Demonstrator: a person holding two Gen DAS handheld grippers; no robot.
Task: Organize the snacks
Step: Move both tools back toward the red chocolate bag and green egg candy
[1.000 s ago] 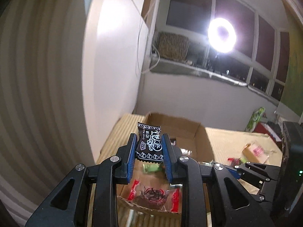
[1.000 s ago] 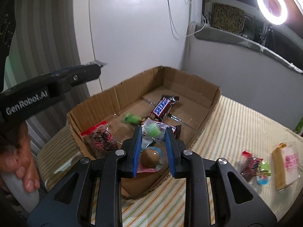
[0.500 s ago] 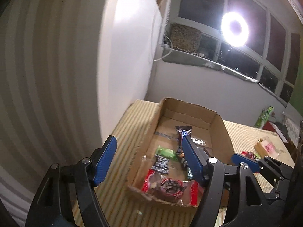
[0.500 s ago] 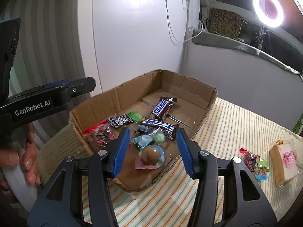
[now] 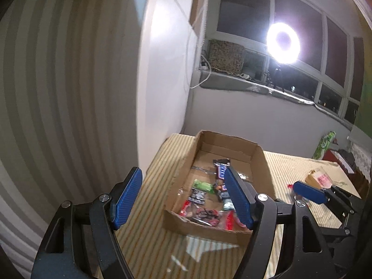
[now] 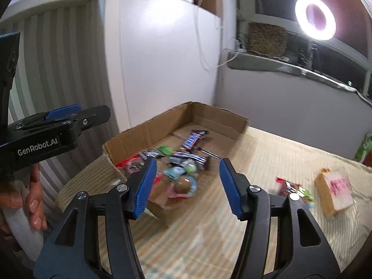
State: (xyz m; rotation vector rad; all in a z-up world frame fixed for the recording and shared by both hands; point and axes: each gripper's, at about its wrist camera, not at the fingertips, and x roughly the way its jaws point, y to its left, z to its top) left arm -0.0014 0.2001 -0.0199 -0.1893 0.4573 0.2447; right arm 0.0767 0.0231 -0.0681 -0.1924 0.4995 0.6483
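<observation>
Looking down past my left gripper, I see its two blue pads spread wide with nothing between them. It hangs above the near end of the shallow brown cardboard box that sits on the desk with the striped yellow cloth. My right gripper is wide too, and it holds nothing. It hangs over the near corner of the same box.

The snacks lie in the box. A dark blue chocolate bar lies near the middle, and a second dark blue bar lies closer to me. A small green wrapped sweet sits beside a little black-and-white packet. A red and clear wrapped snack lies at the near wall. A round brown ball in a clear pink and blue wrapper rests by the near right corner.

Out on the cloth, well apart from the box, lie a small red and green wrapped candy and a tan cake slice in a clear wrapper with pink print. They are near each other. A bright white ring light glows by the dark window.
</observation>
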